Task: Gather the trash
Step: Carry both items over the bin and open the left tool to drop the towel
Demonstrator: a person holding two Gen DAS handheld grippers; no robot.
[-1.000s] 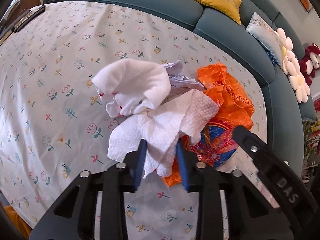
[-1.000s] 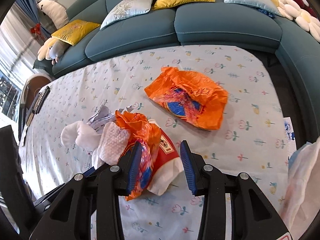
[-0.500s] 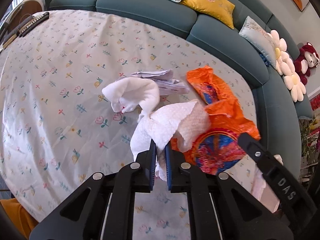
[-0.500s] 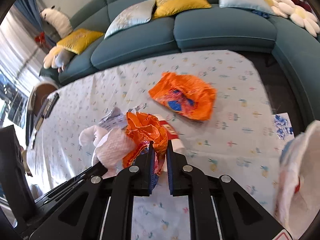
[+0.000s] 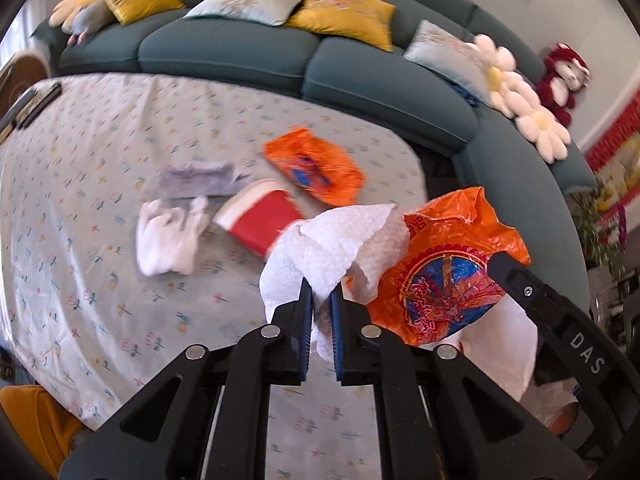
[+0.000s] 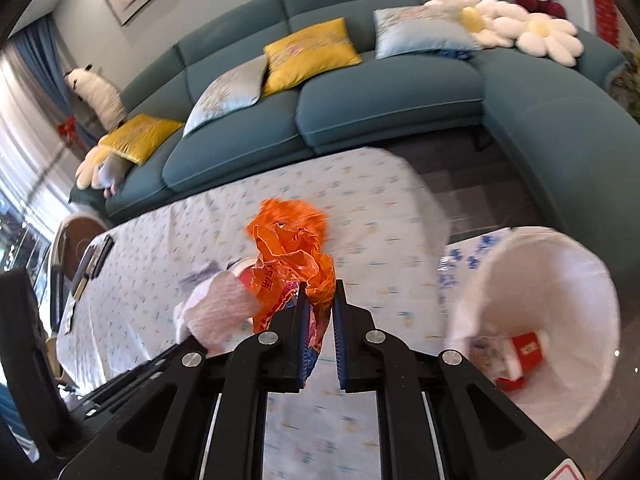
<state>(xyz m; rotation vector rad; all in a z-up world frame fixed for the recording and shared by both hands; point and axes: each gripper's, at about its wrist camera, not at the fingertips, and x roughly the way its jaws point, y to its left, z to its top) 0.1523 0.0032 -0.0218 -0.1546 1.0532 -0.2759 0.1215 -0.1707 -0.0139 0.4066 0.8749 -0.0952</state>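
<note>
My left gripper [image 5: 321, 300] is shut on a white paper towel [image 5: 340, 240] and holds it above the table. My right gripper [image 6: 319, 300] is shut on a crumpled orange plastic bag [image 6: 296, 256], also lifted; the bag shows in the left wrist view [image 5: 444, 276] just right of the towel. The towel also shows in the right wrist view [image 6: 218, 308]. On the table lie a red paper cup [image 5: 260, 216], a white tissue wad [image 5: 168, 236], crumpled paper [image 5: 196, 178] and another orange bag [image 5: 316, 170].
A bin with a white liner [image 6: 540, 320] stands off the table's right end, with red packaging inside. The floral tablecloth [image 5: 100, 152] covers the table. A teal sofa [image 6: 380, 104] with cushions curves behind. Remotes [image 5: 36, 102] lie at the far left.
Both grippers closed on their items and lifted them up and to the right, toward the bin. The red cup and the white wad stayed on the table, now uncovered.
</note>
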